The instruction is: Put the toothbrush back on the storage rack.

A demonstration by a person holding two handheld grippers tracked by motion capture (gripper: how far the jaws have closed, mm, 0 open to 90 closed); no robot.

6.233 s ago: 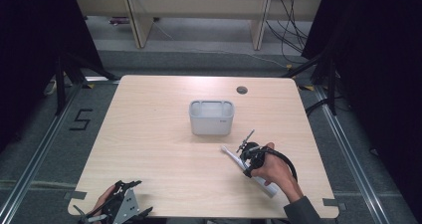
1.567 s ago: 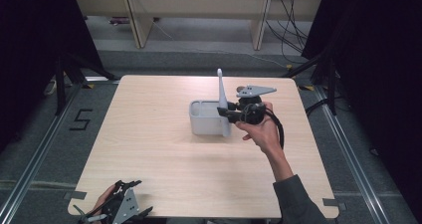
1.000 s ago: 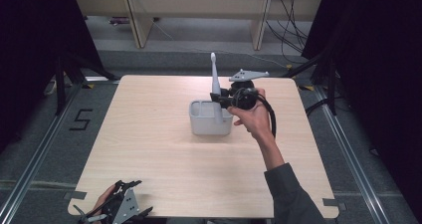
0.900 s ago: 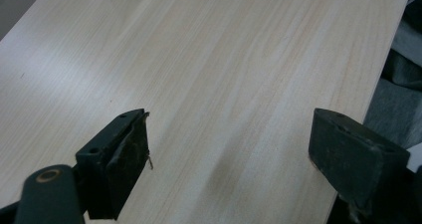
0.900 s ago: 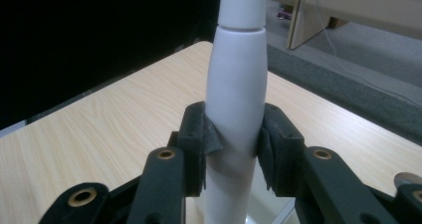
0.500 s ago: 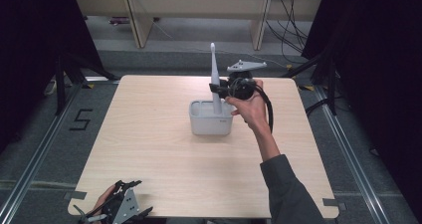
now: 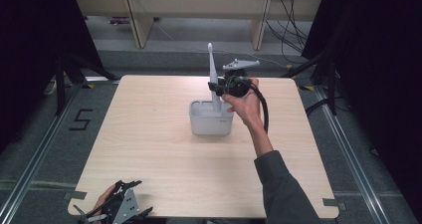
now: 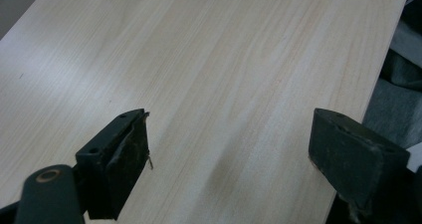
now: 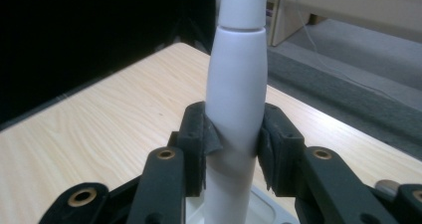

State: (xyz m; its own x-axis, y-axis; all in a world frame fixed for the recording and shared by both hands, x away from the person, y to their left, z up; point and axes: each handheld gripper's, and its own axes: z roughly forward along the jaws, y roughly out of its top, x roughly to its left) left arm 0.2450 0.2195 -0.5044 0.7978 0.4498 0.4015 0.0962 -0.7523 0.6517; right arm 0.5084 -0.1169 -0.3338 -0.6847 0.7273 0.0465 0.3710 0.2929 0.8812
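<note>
You have the wooden table [image 7: 164,149] before you, with the grey rectangular holder [image 7: 211,119] standing near its middle, slightly toward the far side. Your right gripper [image 7: 215,86] hangs just above the holder's right part, its jaws closed firmly on the thick white handle of the electric toothbrush [image 7: 213,79]. The toothbrush stands upright, brush head up, its lower end down inside the holder. Your left gripper [image 7: 117,209] rests at the near left edge of the table, well apart from the holder, its jaws spread wide over bare wood with nothing between them.
</note>
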